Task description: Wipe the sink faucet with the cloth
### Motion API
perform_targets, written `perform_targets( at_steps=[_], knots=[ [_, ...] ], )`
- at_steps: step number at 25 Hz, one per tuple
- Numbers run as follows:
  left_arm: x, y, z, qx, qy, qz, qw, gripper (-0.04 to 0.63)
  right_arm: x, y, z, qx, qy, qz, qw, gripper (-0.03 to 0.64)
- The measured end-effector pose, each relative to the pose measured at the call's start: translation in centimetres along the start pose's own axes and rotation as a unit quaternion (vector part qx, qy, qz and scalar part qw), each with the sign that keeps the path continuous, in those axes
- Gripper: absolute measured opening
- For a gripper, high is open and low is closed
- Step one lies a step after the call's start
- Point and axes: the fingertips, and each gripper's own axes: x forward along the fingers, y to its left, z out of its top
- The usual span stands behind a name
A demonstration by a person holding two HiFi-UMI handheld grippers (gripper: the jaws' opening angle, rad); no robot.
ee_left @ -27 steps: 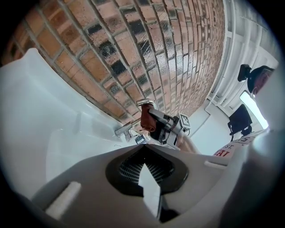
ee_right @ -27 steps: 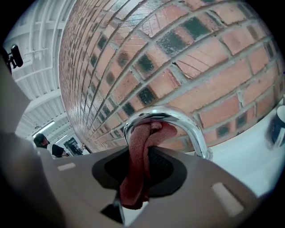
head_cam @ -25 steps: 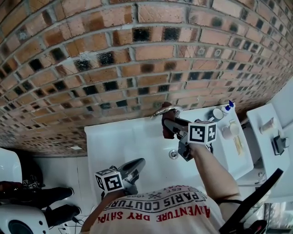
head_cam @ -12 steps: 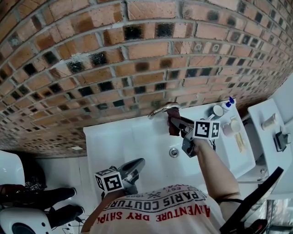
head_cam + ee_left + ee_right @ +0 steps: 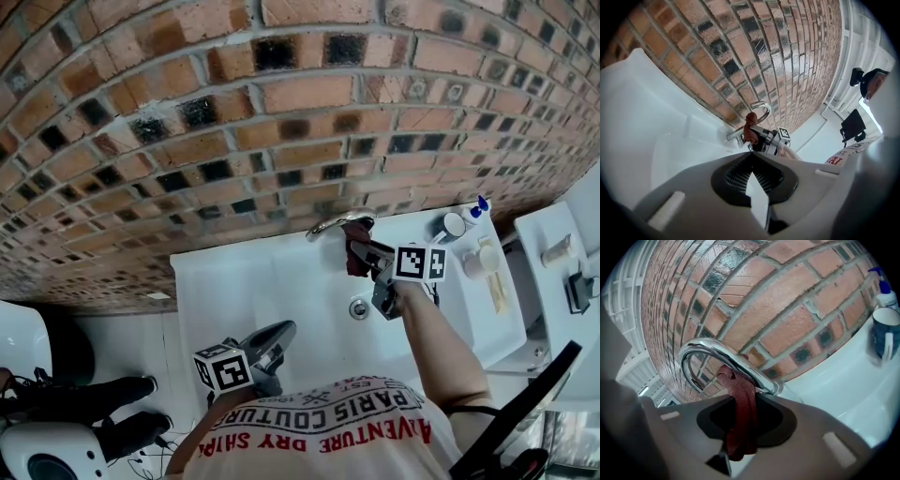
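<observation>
Red-brown brick wall (image 5: 281, 112) filling the back. Below it, white ceramic sink (image 5: 234, 291). Left hand-held gripper (image 5: 751, 157) low by the sink's front edge, well apart from the tap, jaws brought together on nothing. Right hand-held gripper (image 5: 740, 427) up at the curved chrome faucet (image 5: 701, 350), jaws clamped on a dark red cloth strip (image 5: 740, 413). Cloth folded between the jaws, upper end touching the spout near its base. Blue mug (image 5: 886, 331) on the sink's right ledge, just beside a white spray bottle (image 5: 885, 294).
</observation>
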Motion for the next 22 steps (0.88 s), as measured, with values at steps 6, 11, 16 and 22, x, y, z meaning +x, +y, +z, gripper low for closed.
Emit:
perform_targets(
  at_steps=[6,11,16,22],
  knots=[
    [0.1,0.3,-0.2,-0.008,-0.001,0.002,1.0,0.003,0.5,-0.9,-0.6,-0.001,0.009,-0.006,1.0,0.092],
    [0.0,0.2,-0.1,-0.007,-0.004,0.002,1.0,0.003,0.5,-0.8,-0.5,-0.006,0.009,-0.006,1.0,0.092],
    [-0.7,-0.6,1.2,0.007,-0.021,0.0,0.9998,0.003,-0.9,2.8,-0.6,-0.01,-0.009,0.045,0.999,0.094],
    [-1.9,-2.3,2.0,0.024,-0.037,-0.006,0.999,0.003,-4.2,9.7,-5.0,-0.044,0.017,0.119,0.992,0.094]
  ],
)
